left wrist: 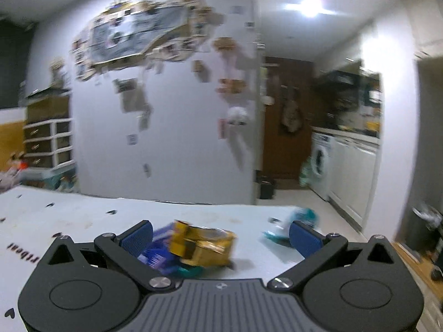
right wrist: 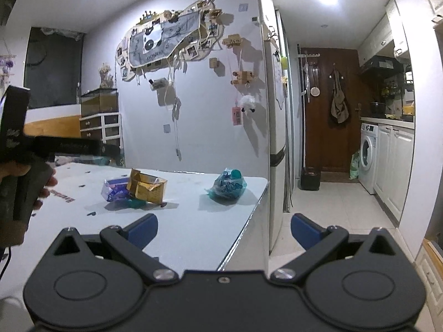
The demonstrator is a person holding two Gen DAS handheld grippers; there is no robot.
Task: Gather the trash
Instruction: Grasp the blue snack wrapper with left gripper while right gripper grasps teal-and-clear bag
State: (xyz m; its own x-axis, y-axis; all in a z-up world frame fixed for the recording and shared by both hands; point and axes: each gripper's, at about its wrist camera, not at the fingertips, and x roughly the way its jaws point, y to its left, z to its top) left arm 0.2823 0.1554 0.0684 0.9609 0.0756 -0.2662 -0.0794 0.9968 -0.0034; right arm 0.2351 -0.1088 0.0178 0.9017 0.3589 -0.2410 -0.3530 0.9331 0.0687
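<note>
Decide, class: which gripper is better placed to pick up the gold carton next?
Left. The left gripper is open with the gold carton between its fingers. The right gripper is open too, but farther back near the table edge.

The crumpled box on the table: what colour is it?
Gold, seen best in the right wrist view; the left wrist view is blurred.

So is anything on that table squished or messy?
Yes. The gold box is crushed and torn open, lying on purple wrappers in a little heap. A crumpled teal bag sits apart near the table edge. Both the left gripper and right gripper are open, holding nothing.
</note>
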